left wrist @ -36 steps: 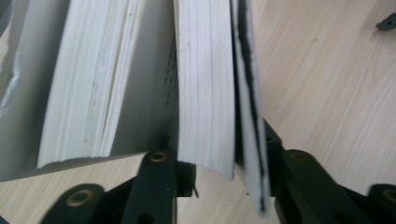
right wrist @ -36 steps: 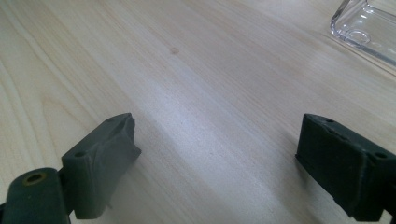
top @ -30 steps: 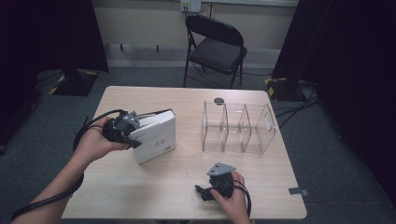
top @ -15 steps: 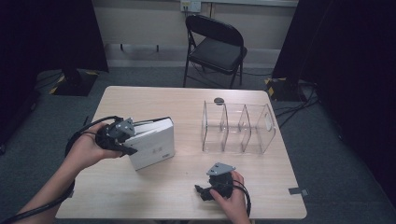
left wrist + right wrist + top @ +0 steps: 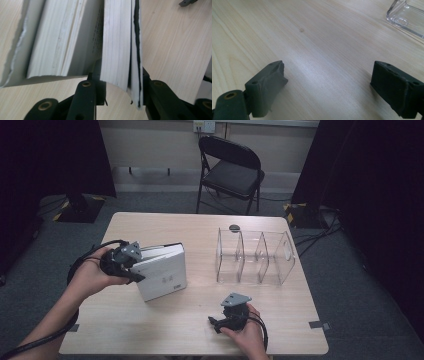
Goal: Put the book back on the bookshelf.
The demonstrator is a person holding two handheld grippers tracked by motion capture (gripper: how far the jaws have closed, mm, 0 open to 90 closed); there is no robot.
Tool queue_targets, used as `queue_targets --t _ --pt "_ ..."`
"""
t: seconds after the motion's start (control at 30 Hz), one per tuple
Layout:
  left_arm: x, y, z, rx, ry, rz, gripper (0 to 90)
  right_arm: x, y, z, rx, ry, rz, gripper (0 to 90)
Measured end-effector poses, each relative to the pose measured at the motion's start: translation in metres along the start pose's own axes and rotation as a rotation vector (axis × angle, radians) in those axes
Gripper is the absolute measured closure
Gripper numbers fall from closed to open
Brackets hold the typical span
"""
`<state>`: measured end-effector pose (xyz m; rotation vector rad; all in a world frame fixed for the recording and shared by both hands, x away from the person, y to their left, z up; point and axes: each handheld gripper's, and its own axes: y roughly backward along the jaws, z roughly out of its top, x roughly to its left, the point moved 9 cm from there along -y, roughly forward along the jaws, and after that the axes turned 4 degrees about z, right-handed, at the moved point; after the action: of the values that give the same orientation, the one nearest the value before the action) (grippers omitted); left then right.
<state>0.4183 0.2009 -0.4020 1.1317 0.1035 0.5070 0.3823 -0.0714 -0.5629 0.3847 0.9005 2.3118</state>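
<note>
Book (image 5: 161,272): one white book lies left of centre in the high view, on the pale wooden table (image 5: 165,330), its spine edge toward the left gripper (image 5: 137,270), which a hand (image 5: 90,277) holds against the book's left end. One clear plastic organizer (image 5: 255,257) stands right of centre, split by dividers into three compartments, all of them holding nothing. One small dark round thing (image 5: 234,227) sits just behind the organizer; what it is cannot be told. The right gripper (image 5: 220,322) rests low in the frame, near the table's front edge, well apart from the book. One black folding chair (image 5: 232,167) stands beyond the table at the top of the frame.

In the left gripper view the book (image 5: 75,42) fills the upper half, its page block fanned into two bundles. The left gripper (image 5: 122,92) has its two black jaws on either side of the right-hand bundle of pages and cover at the bottom of the frame; the jaws have just been opening a little, and the pages remain between them, pressed on both sides.

In the right gripper view the right gripper (image 5: 328,82) has its two jaws wide apart over bare table (image 5: 312,37), with nothing between them. A corner of the organizer (image 5: 404,18) shows at the upper right.
</note>
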Motion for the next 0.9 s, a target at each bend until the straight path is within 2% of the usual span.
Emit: queue_targets --t 0.1,0.17,0.23,0.33,0.4,0.43,0.6,0.73,0.8,0.83,0.87,0.9 --pt "0.000 0.001 0.000 -0.002 0.001 0.006 67.6 0.000 0.000 0.000 0.000 0.002 0.000 10.1" --pt "0.001 0.001 -0.001 -0.009 0.004 0.006 62.8 0.000 -0.001 0.001 0.000 -0.004 -0.004 10.2" --pt "0.002 0.000 -0.003 0.002 -0.003 0.021 60.7 0.000 -0.001 0.001 0.019 -0.011 -0.009 10.4" --pt "0.002 -0.001 -0.005 -0.002 0.004 0.018 58.3 0.001 0.000 0.002 0.045 -0.013 0.001 12.6" --pt "0.003 -0.001 -0.007 -0.001 -0.002 0.011 57.8 0.002 -0.001 0.005 0.071 0.021 0.025 13.9" --pt "0.004 -0.001 -0.006 -0.007 0.012 0.016 57.8 0.003 -0.002 0.006 0.077 0.028 0.033 13.9" --pt "0.005 -0.001 -0.006 -0.013 0.020 0.020 56.4 0.007 -0.007 0.013 0.123 0.063 0.079 14.1" --pt "0.005 -0.002 -0.005 -0.020 0.025 0.025 55.7 0.008 -0.007 0.022 0.145 0.099 0.084 14.1" --pt "0.005 -0.002 -0.005 -0.025 0.030 0.028 54.7 0.010 -0.006 0.031 0.166 0.126 0.120 15.8" --pt "0.005 -0.003 -0.005 -0.027 0.032 0.028 53.1 0.011 -0.006 0.034 0.174 0.125 0.124 15.8" --pt "0.003 -0.004 -0.005 -0.039 0.055 0.022 52.1 0.010 -0.005 0.038 0.180 0.136 0.129 16.0" --pt "0.004 -0.003 -0.006 -0.027 0.042 0.021 52.1 0.011 -0.005 0.042 0.177 0.137 0.143 16.7"
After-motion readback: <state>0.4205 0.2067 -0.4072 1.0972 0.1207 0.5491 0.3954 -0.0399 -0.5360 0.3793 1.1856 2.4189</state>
